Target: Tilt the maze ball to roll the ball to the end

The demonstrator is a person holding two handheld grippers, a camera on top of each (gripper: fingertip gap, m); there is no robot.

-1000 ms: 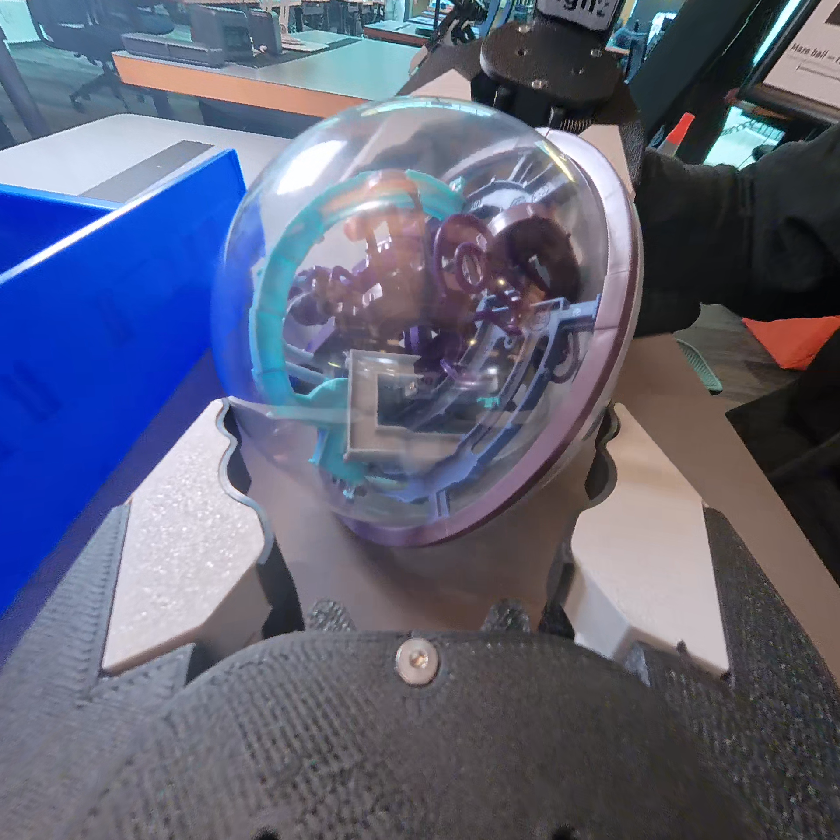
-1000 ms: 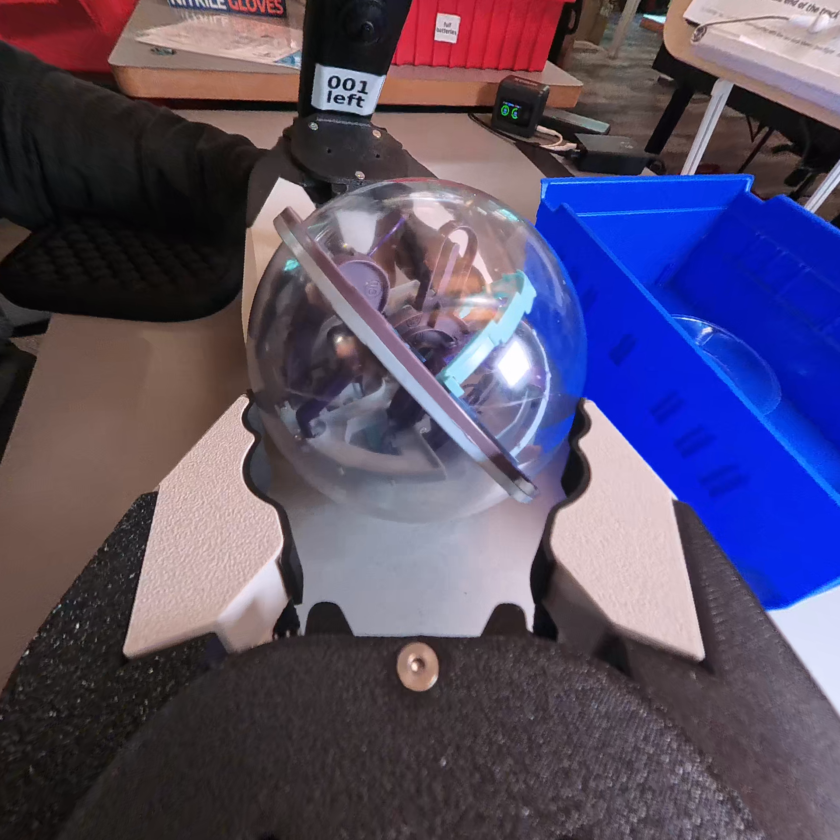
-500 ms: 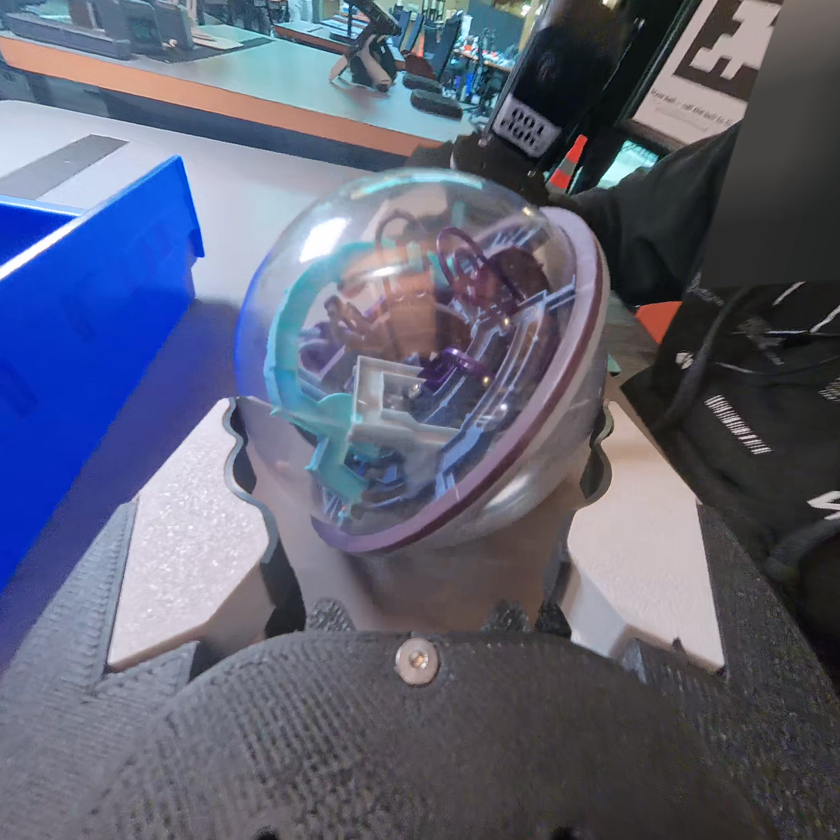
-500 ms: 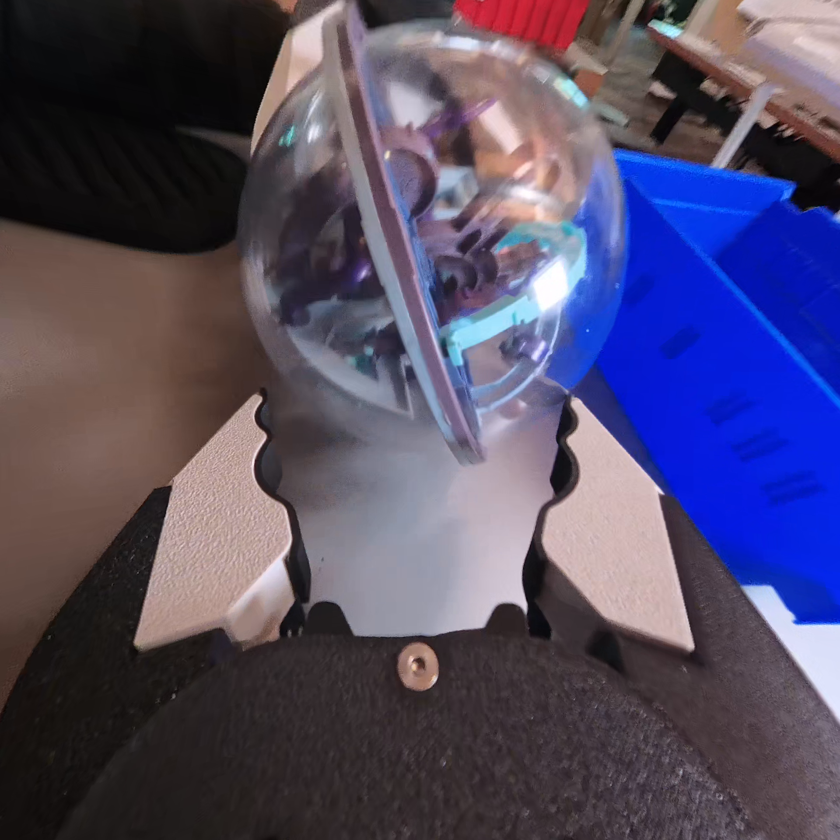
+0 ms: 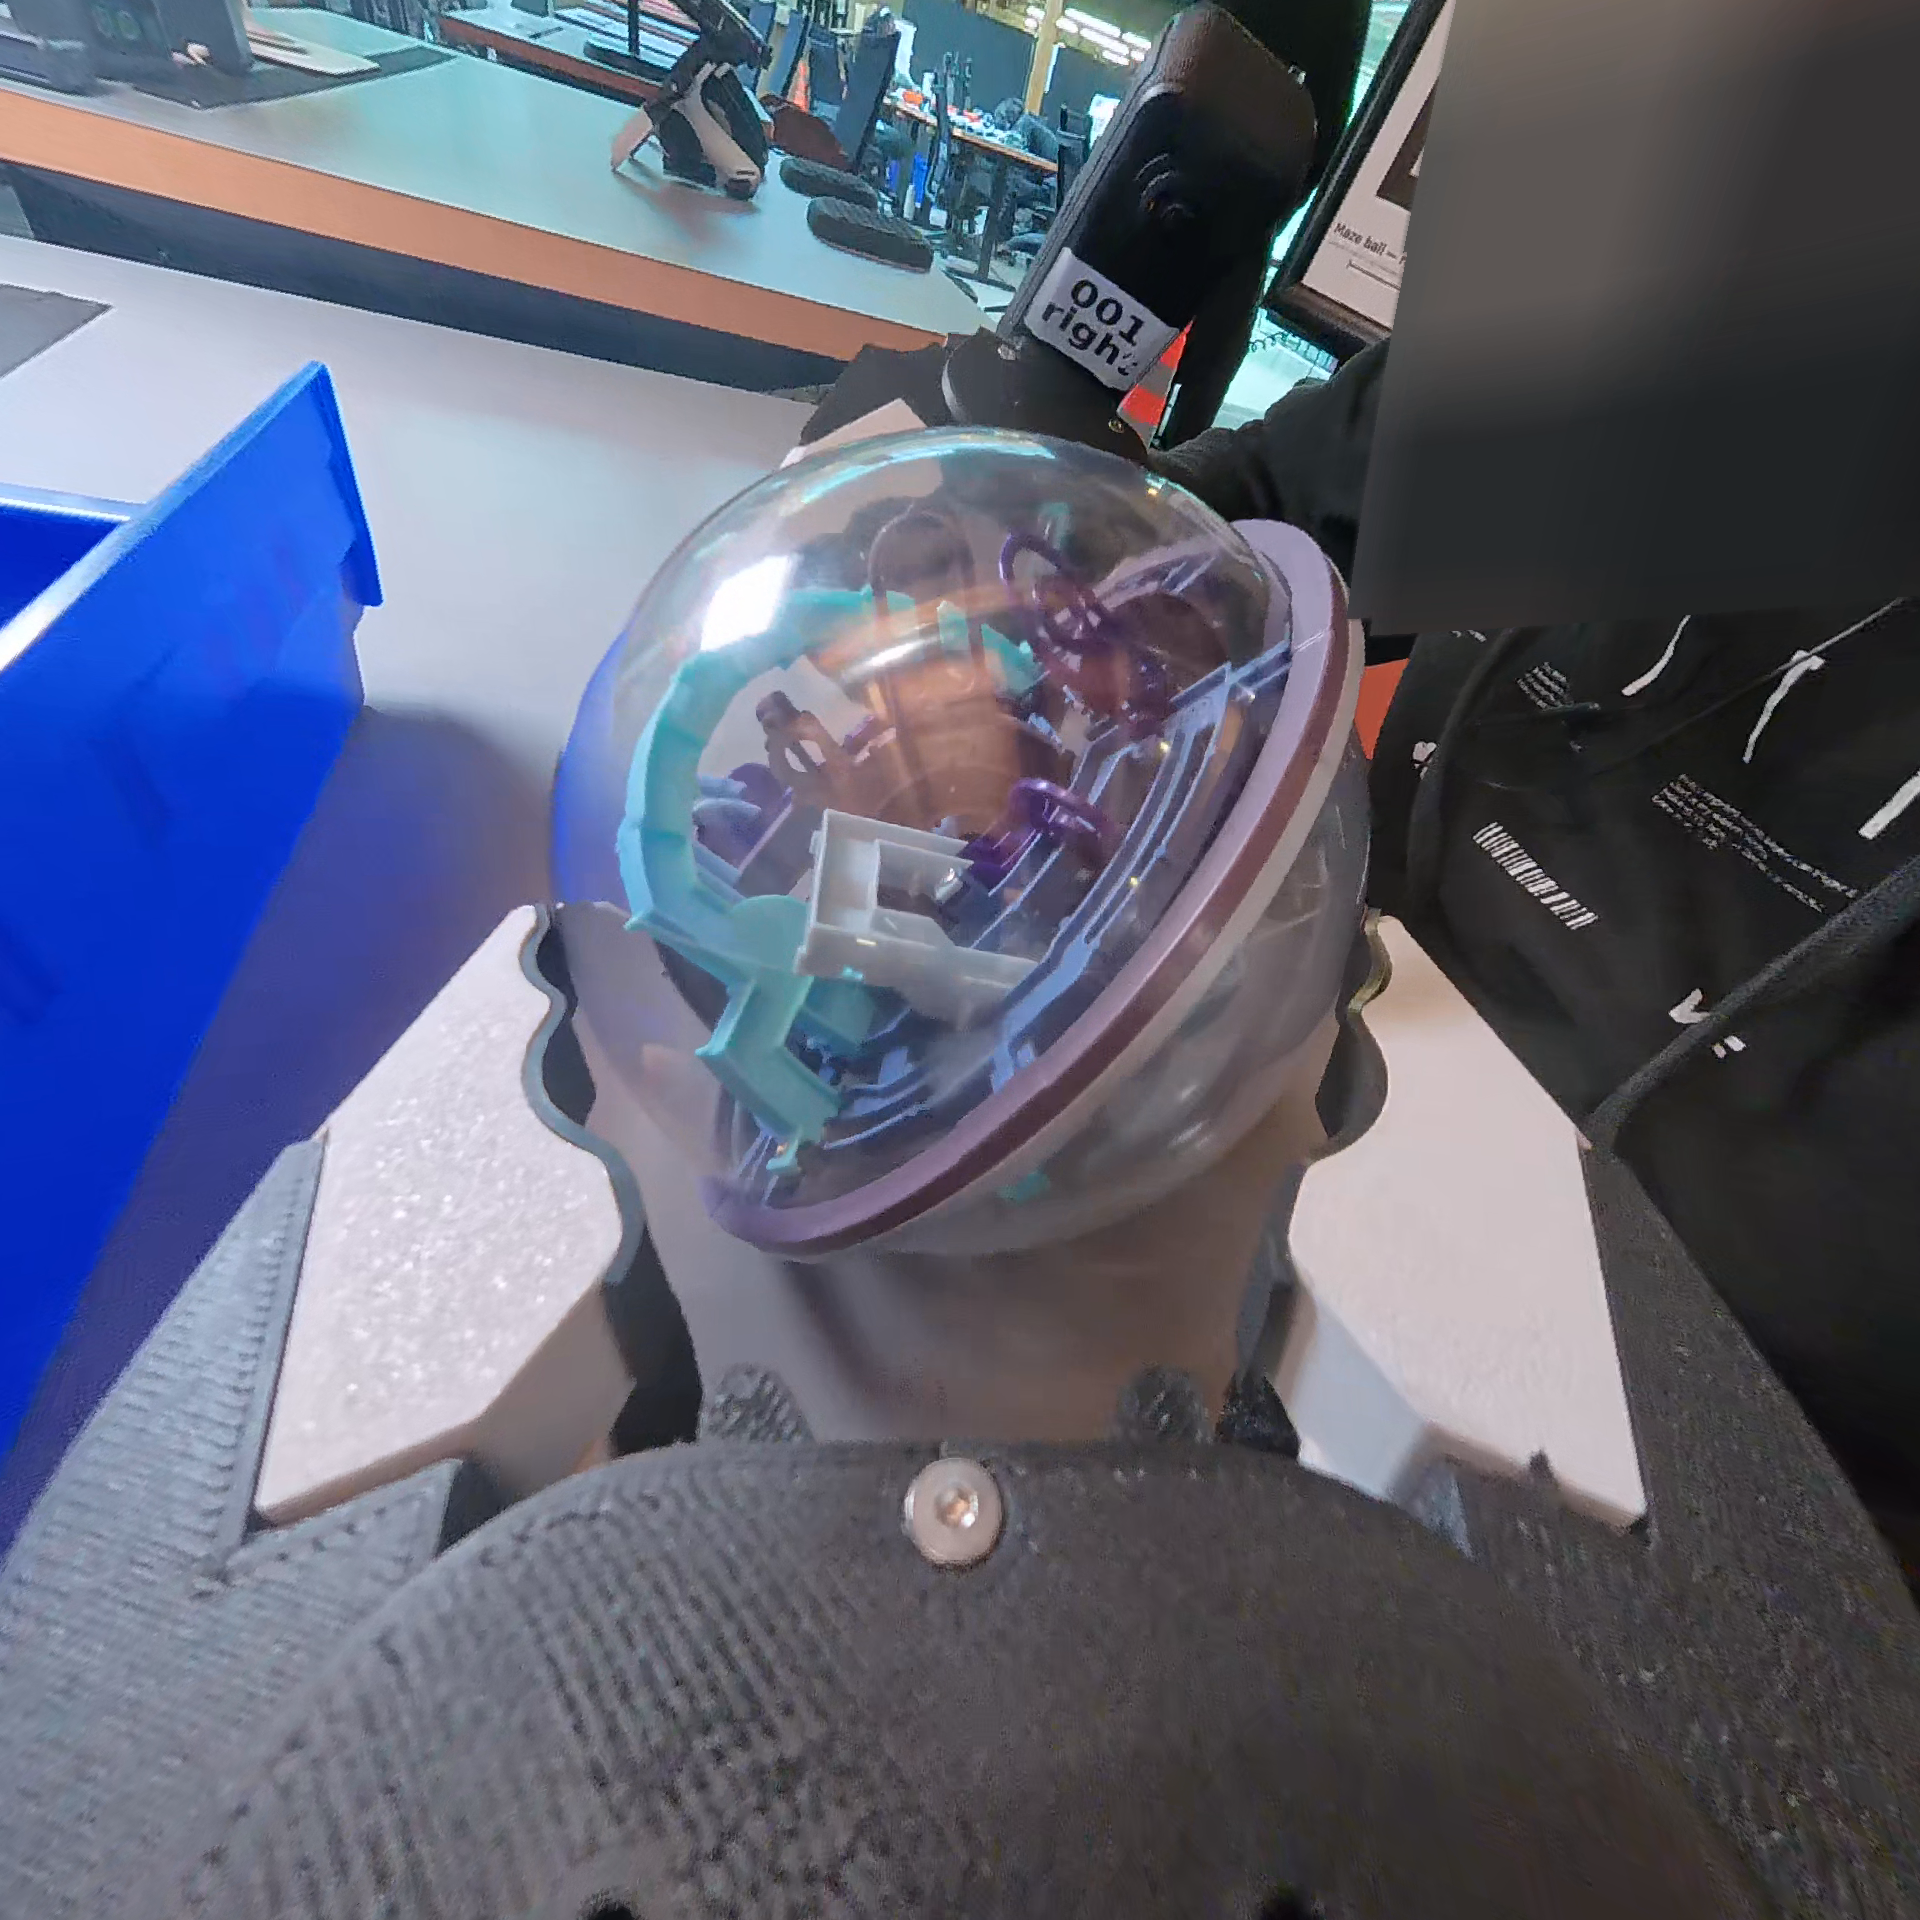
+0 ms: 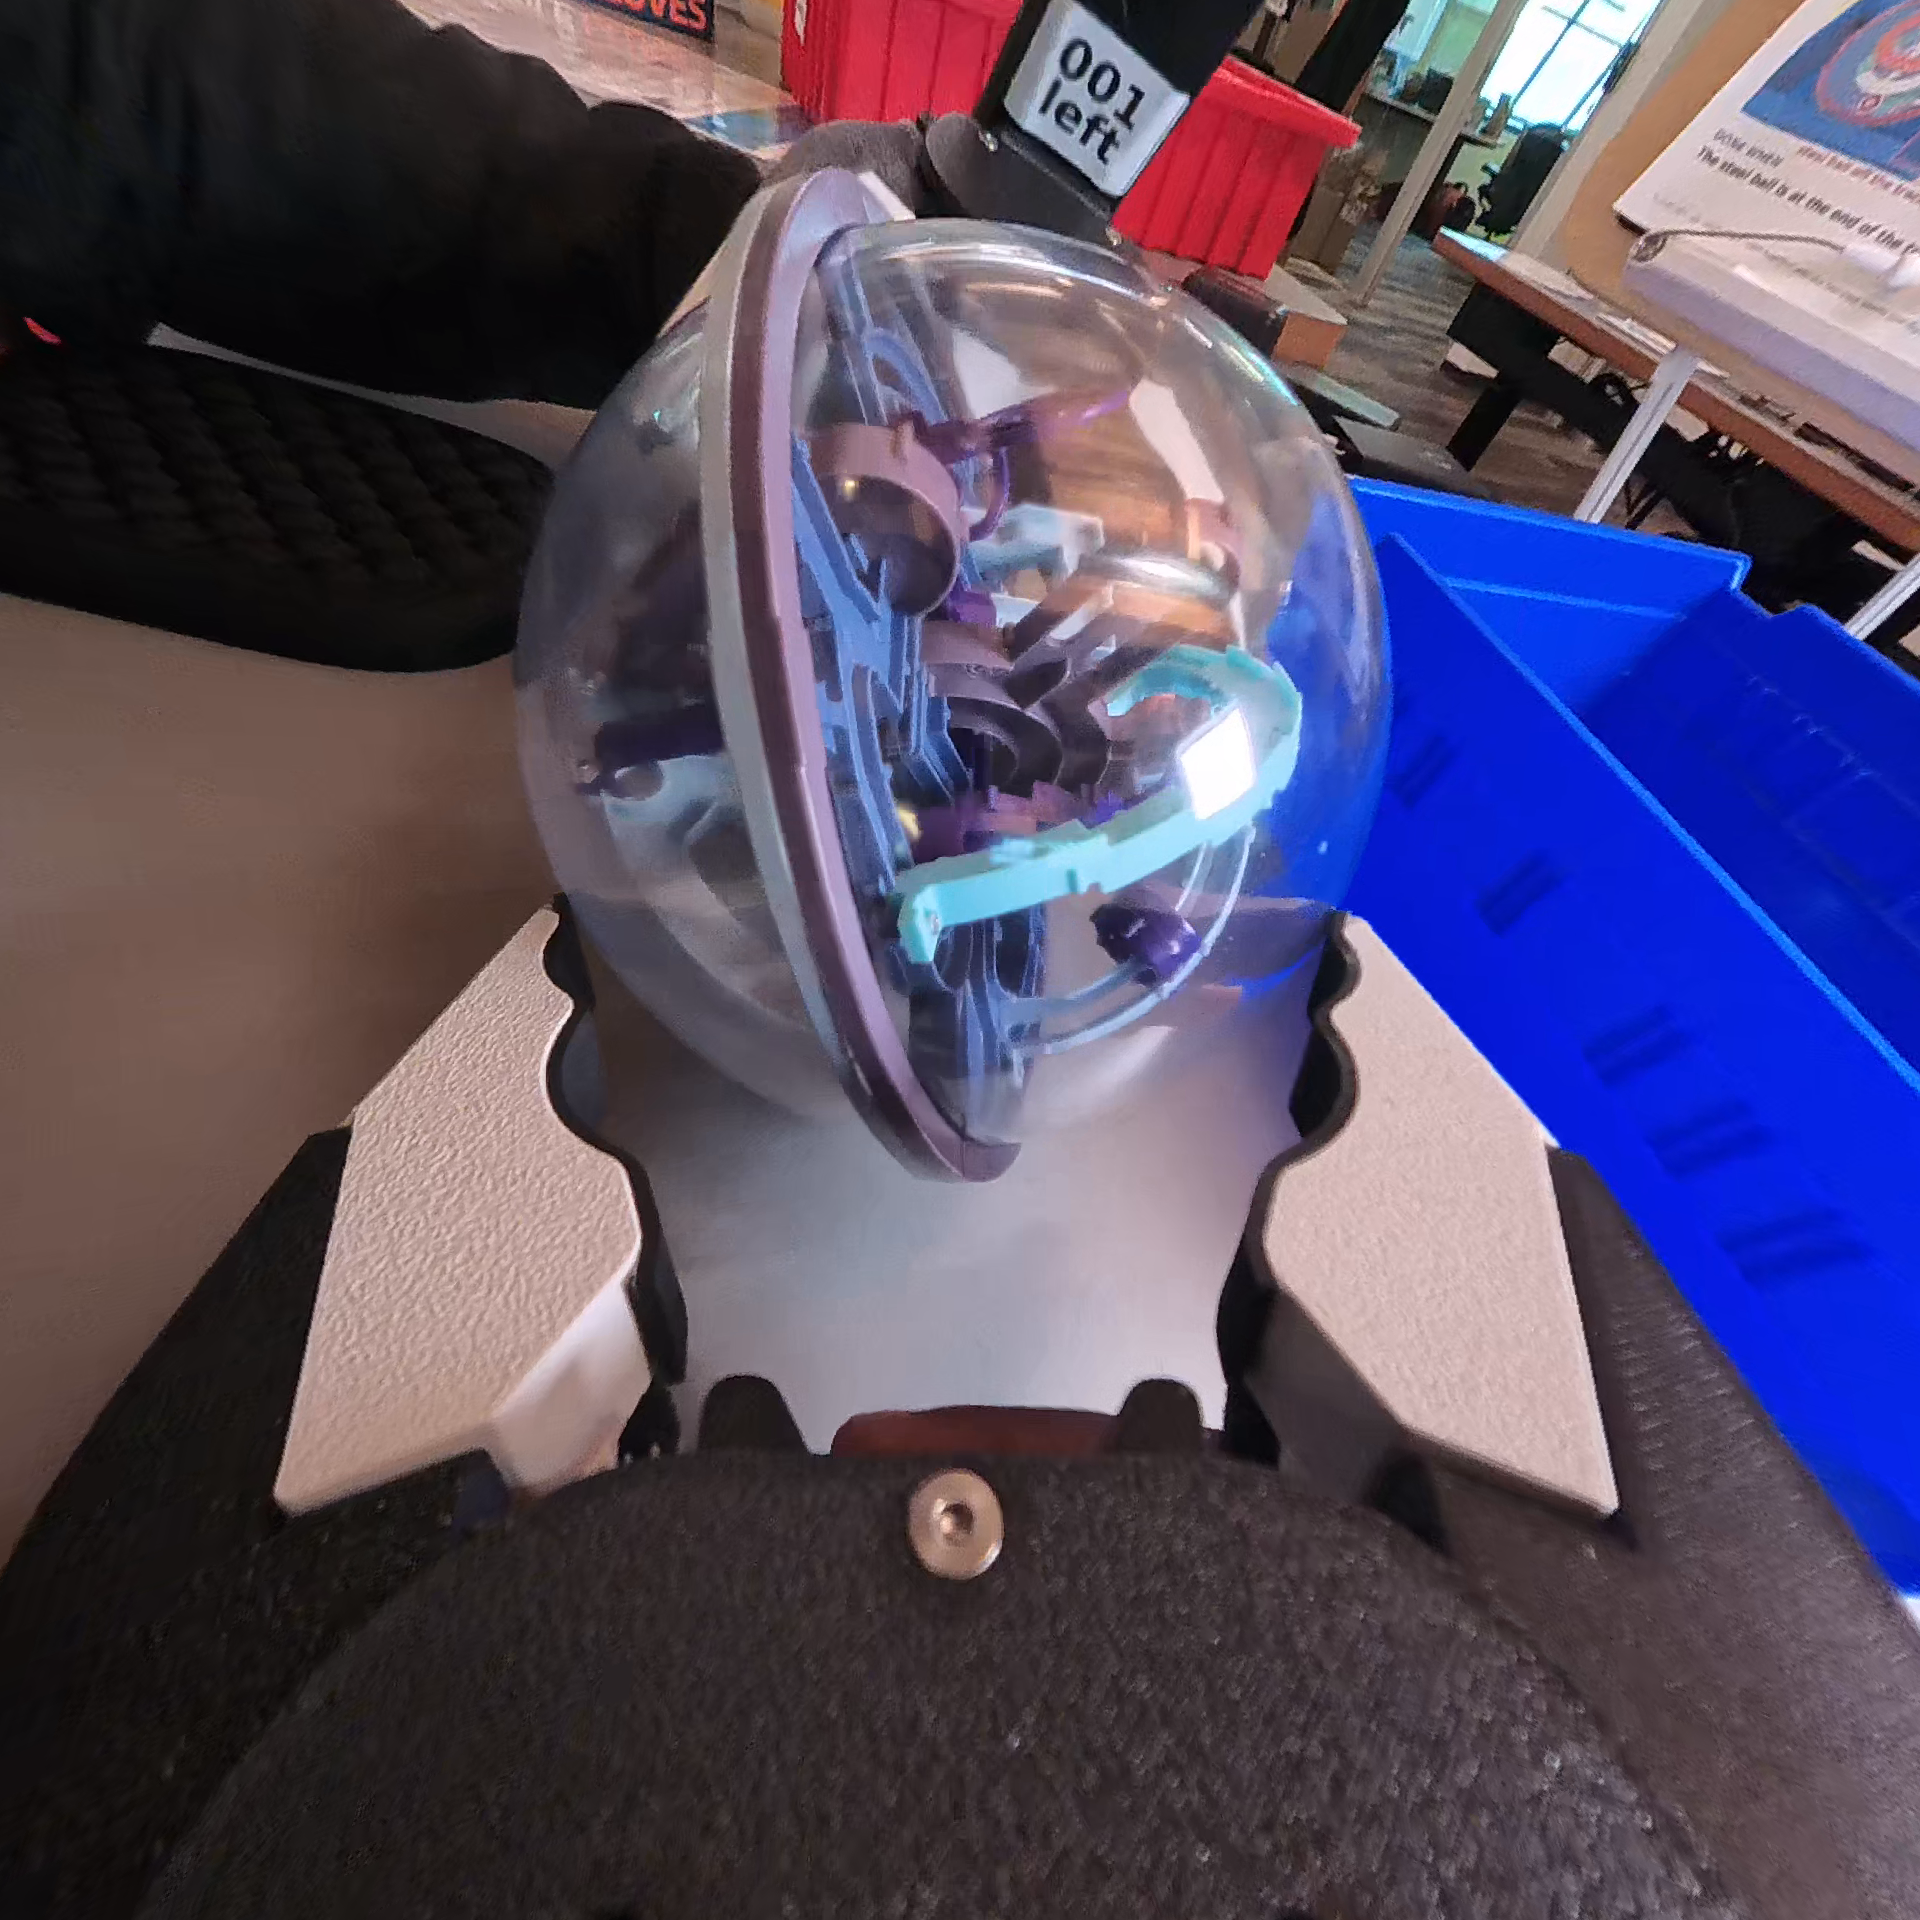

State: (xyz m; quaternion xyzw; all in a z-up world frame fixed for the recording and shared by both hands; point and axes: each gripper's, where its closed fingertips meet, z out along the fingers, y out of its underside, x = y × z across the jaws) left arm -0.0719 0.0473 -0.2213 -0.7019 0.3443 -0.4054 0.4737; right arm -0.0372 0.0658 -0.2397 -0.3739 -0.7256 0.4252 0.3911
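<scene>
The maze ball is a clear sphere with a purple rim and teal, blue and purple tracks inside. It is held off the table between both grippers, which face each other. My left gripper is shut on it, white fingers pressing its two sides. My right gripper is shut on the maze ball from the opposite side. The rim stands nearly upright in the right wrist view and slants in the left wrist view. A small shiny ball seems to sit by the grey boxed track section.
A blue bin stands close beside the ball, on the right in the right wrist view. The pale table lies below. A person's black sleeve and torso are near. A red crate is behind.
Both grippers have turned the maze ball while holding it. Its rim went from a diagonal slant to nearly upright in the right wrist view, and the ball rose off the table.
</scene>
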